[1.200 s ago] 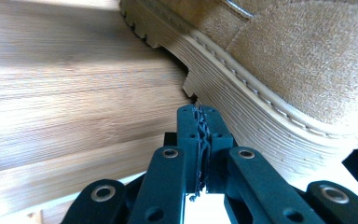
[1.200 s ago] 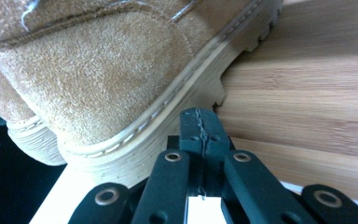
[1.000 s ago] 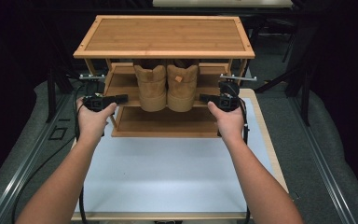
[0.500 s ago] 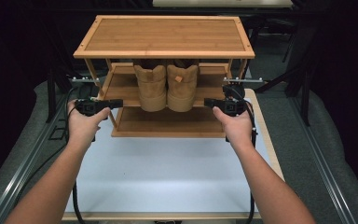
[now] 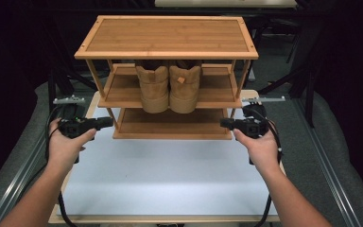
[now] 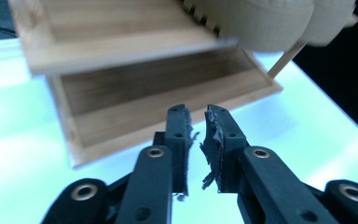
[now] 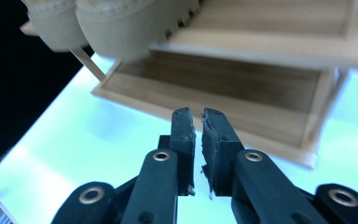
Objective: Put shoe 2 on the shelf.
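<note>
Both tongs are closed on nothing. My left tongs [image 6: 196, 140] show their black jaws drawn nearly together, only a thin slit between the frayed pads, no object in it. My right tongs [image 7: 198, 137] stand the same, jaws all but touching and empty.

From the high view, my left hand [image 5: 66, 144] holds its tongs [image 5: 105, 122] above the near-left part of the white-topped counter [image 5: 170, 175], pointing inward toward the rack's lower left corner, just short of it. My right hand [image 5: 260, 146] holds its tongs [image 5: 224, 124] on the opposite side, pointing inward at the lower right corner, likewise apart from the wood. A black cable trails from each along the forearm.

Beyond the tongs stands a three-tier bamboo shoe rack [image 5: 168, 38] on the far half of the counter. Its bottom shelf [image 5: 170, 125] is bare. On the middle shelf [image 5: 120, 87] sits a pair of tan suede ankle boots [image 5: 170, 87], side by side and touching, heels toward me, overhanging the shelf's front edge slightly. The top shelf carries nothing. Beyond the counter the surroundings are dark.
</note>
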Motion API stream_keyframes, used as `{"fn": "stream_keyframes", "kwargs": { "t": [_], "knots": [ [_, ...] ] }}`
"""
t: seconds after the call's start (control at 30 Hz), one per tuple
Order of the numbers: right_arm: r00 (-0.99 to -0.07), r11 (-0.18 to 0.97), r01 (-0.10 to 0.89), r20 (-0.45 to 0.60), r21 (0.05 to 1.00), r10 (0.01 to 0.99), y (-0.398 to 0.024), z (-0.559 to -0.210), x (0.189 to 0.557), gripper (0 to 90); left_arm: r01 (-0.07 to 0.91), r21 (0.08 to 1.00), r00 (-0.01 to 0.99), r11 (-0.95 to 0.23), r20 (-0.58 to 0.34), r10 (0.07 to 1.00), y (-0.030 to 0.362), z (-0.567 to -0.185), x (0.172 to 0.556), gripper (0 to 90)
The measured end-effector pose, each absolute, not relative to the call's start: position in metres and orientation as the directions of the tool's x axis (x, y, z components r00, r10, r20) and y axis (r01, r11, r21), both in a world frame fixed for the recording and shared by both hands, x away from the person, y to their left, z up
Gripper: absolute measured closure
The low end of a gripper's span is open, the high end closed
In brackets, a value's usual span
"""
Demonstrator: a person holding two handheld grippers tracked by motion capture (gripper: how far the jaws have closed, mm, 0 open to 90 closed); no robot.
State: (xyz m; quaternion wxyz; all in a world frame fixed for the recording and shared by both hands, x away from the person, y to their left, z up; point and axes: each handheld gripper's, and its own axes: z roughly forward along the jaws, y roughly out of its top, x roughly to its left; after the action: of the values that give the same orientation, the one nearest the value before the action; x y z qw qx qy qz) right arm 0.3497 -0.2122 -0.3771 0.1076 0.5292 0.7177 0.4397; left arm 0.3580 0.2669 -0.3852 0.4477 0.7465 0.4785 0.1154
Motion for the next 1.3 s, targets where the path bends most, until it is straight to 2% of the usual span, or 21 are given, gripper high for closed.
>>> {"fn": "stream_keyframes", "kwargs": {
  "t": [0.13, 0.23, 0.4, 0.63, 0.77, 0.87, 0.97, 1.23, 1.3],
  "knots": [
    [-0.402, 0.04, 0.661, 0.309, 0.749, 0.862, -0.229, -0.395, 0.331, 75.5, 0.608, 0.785, 0.51, -0.123, -0.267, 0.818, 0.277, -0.4, 0.345, 67.0],
    [-0.405, 0.031, 0.665, 0.325, 0.746, 0.855, -0.241, -0.413, 0.318, 65.4, 0.6, 0.79, 0.502, -0.124, -0.251, 0.828, 0.289, -0.426, 0.33, 61.9],
    [-0.351, 0.03, 0.634, 0.252, 0.773, 0.902, -0.249, -0.456, 0.298, 54.6, 0.599, 0.784, 0.486, -0.161, -0.196, 0.852, 0.294, -0.468, 0.314, 51.0],
    [-0.279, 0.01, 0.645, 0.222, 0.764, 0.934, -0.257, -0.505, 0.284, 50.4, 0.612, 0.775, 0.454, -0.157, -0.182, 0.872, 0.302, -0.511, 0.301, 44.4],
    [-0.233, -0.033, 0.61, 0.219, 0.792, 0.947, -0.257, -0.522, 0.28, 49.6, 0.62, 0.774, 0.436, -0.127, -0.206, 0.876, 0.306, -0.532, 0.298, 43.6],
    [-0.235, -0.021, 0.602, 0.203, 0.798, 0.95, -0.259, -0.528, 0.276, 49.2, 0.632, 0.763, 0.428, -0.134, -0.2, 0.882, 0.307, -0.541, 0.297, 42.4],
    [-0.195, -0.019, 0.585, 0.164, 0.81, 0.967, -0.26, -0.54, 0.272, 48.4, 0.641, 0.755, 0.424, -0.139, -0.198, 0.884, 0.31, -0.553, 0.298, 41.8],
    [-0.172, -0.019, 0.615, 0.157, 0.788, 0.972, -0.267, -0.555, 0.274, 39.6, 0.65, 0.743, 0.407, -0.161, -0.162, 0.899, 0.309, -0.563, 0.301, 38.5],
    [-0.171, -0.004, 0.611, 0.136, 0.792, 0.976, -0.268, -0.555, 0.274, 37.8, 0.639, 0.752, 0.398, -0.162, -0.143, 0.906, 0.31, -0.562, 0.302, 34.7]
  ]
}}
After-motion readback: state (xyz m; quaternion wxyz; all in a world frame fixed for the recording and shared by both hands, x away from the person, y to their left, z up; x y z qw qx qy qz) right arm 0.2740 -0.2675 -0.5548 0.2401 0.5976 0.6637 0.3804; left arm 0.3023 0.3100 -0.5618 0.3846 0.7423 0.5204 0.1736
